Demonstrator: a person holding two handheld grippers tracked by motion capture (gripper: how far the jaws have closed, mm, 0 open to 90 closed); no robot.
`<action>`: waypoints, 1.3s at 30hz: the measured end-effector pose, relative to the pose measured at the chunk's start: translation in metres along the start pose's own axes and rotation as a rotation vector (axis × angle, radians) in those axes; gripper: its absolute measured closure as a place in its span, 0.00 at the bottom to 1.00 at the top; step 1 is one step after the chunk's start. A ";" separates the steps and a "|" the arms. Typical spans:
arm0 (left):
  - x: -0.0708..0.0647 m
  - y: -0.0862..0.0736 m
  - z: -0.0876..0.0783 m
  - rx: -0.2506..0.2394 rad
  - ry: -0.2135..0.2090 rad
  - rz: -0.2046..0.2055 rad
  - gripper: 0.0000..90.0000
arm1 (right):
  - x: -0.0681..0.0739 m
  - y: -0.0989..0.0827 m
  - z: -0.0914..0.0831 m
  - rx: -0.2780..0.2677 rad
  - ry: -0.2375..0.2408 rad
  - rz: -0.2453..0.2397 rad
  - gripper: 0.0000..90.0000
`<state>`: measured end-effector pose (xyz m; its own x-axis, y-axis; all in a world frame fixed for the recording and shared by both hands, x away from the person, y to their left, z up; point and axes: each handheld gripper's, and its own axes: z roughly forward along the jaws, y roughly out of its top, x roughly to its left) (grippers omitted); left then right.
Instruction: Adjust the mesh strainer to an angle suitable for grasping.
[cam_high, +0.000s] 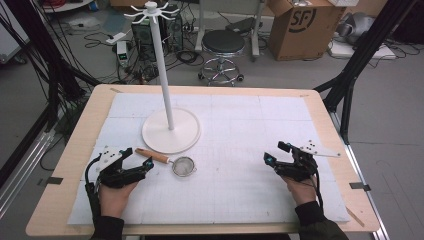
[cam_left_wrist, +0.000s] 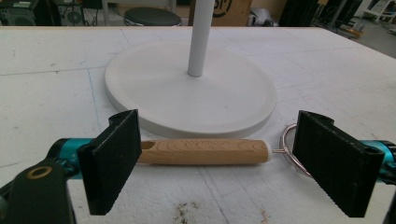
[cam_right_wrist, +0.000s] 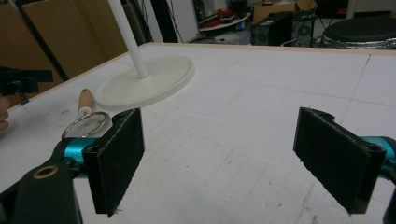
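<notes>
A small strainer lies on the white mat in front of the stand, its wooden handle (cam_high: 152, 157) pointing left and its metal mesh bowl (cam_high: 184, 166) to the right. My left gripper (cam_high: 141, 157) rests at the handle's left end, open. In the left gripper view the handle (cam_left_wrist: 205, 151) lies crosswise just beyond my left gripper (cam_left_wrist: 224, 163), with neither pad touching it. The right gripper (cam_high: 275, 152) sits open on the mat at the right, nothing between its pads. In the right gripper view, past my right gripper (cam_right_wrist: 233, 158), I see the strainer's ring (cam_right_wrist: 86, 125) at the left.
A white stand with a round base (cam_high: 171, 131), a tall pole and hooks at the top (cam_high: 151, 10) rises just behind the strainer. Beyond the table's far edge stand a stool (cam_high: 223, 45), a cardboard box (cam_high: 305, 25) and cables on the floor.
</notes>
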<state>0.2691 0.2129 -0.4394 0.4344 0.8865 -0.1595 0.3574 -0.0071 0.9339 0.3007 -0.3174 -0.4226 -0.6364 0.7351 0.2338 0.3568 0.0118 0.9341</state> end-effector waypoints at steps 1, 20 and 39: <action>0.000 0.000 0.000 0.000 -0.001 0.000 0.18 | 0.000 0.000 0.000 0.000 0.000 0.000 0.17; 0.000 -0.001 -0.001 0.006 0.003 0.004 0.18 | 0.000 0.000 0.001 -0.006 0.005 -0.002 0.17; 0.050 0.019 0.016 0.098 0.041 -0.063 1.00 | 0.001 -0.001 0.002 0.005 0.003 -0.004 0.18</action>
<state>0.3108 0.2499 -0.4346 0.3748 0.9048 -0.2021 0.4629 0.0062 0.8864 0.3012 -0.3153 -0.4235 -0.6400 0.7328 0.2313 0.3577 0.0176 0.9337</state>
